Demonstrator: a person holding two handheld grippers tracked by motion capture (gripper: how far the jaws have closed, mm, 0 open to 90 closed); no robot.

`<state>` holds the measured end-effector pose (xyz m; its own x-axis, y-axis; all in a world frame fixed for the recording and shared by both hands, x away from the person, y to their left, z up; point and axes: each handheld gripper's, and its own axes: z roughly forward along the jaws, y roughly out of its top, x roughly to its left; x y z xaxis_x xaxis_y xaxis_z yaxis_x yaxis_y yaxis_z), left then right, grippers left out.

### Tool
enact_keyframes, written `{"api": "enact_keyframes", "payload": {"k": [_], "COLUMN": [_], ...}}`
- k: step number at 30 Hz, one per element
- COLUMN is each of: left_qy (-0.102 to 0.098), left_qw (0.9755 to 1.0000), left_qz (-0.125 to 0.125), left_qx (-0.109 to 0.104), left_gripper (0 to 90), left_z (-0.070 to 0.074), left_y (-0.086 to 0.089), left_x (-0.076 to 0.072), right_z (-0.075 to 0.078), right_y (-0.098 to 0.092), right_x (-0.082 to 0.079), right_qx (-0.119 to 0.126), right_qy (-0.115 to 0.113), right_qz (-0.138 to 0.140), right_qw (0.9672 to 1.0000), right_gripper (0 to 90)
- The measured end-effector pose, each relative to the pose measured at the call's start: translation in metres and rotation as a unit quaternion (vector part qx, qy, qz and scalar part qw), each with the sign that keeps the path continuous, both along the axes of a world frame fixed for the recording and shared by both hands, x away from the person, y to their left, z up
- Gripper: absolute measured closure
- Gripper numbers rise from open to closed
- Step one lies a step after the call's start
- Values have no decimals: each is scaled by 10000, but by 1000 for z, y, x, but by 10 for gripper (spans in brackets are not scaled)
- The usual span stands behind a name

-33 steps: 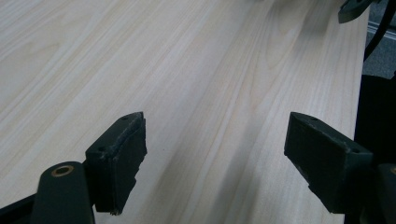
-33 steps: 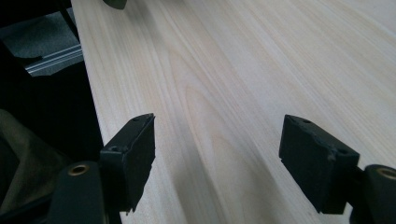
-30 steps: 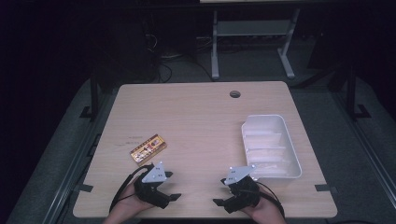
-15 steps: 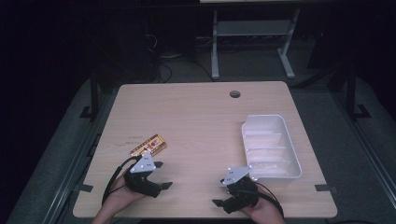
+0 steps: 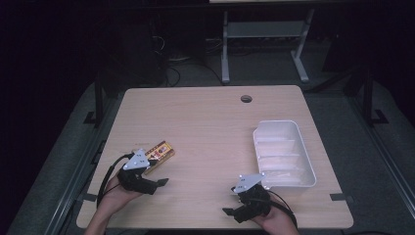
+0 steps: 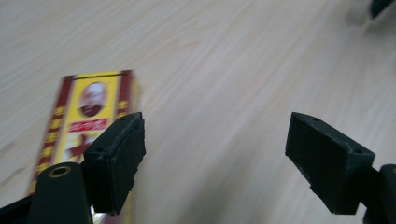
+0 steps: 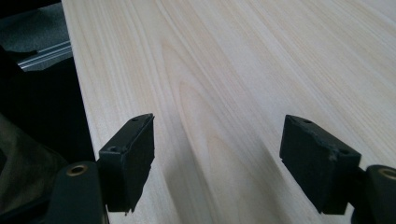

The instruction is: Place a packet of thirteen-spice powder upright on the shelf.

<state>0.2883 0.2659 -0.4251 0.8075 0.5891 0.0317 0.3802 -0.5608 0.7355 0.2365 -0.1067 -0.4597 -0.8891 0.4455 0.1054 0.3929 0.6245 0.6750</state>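
The left gripper hangs just over the near-left part of the table, jaws spread and nothing between them; they have just been opening wider. Right beside it, under and past its left jaw in the left gripper view, lies the box, a flat little red-and-yellow carton with a printed portrait, lying face up on the wood at the table's left side, a little in from the near edge. To my eye it is a light thing, thin card, stiff enough along its length but easy to crush if squeezed hard across the broad face. The print looks glossy, so it may slip against the black pads. I would take it across the two long edges, near the middle, with the jaws coming down on either side, since it lies too flat to catch from the end without scraping the table. The right gripper sits at the near edge on the right, jaws apart and empty, over bare wood. Just beyond it stands a white tray, shallow, ribbed inside, holding nothing that I can make out, well apart from the box. The tabletop is pale wood grain, smooth, with a round cable hole near the far edge. Around it the room is dark: grey floor, a metal frame and loose cables behind.
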Motion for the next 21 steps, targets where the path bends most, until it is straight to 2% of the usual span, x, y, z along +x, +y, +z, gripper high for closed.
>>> {"api": "enact_keyframes", "payload": {"k": [6, 9, 11, 14, 18, 20, 21], "left_qy": [-73, -81, -136, -139, -93, -98, -62], "left_qw": [9993, 9990, 9981, 9973, 9960, 9958, 9947], "left_qz": [342, 427, 566, 685, 815, 840, 950], "left_qx": [112, 126, 218, 214, 352, 345, 386], "left_gripper": [186, 186, 180, 179, 175, 174, 174], "left_z": [0, -1, -2, -5, -9, -10, -13], "left_y": [18, 23, 30, 37, 42, 43, 45], "left_x": [7, 9, 12, 14, 18, 19, 21], "right_z": [0, 0, -1, -1, -1, -1, -1], "right_y": [1, 1, 2, 2, 2, 2, 3], "right_x": [0, 0, 0, 0, 0, 0, 0], "right_qx": [-6, -16, -16, -16, -16, -15, -17], "right_qy": [6, 12, 11, 16, 24, 25, 30], "right_qz": [17, 16, 27, 33, 42, 46, 50], "right_qw": [10000, 10000, 10000, 10000, 10000, 10000, 10000], "right_gripper": [257, 257, 257, 258, 258, 257, 257]}}
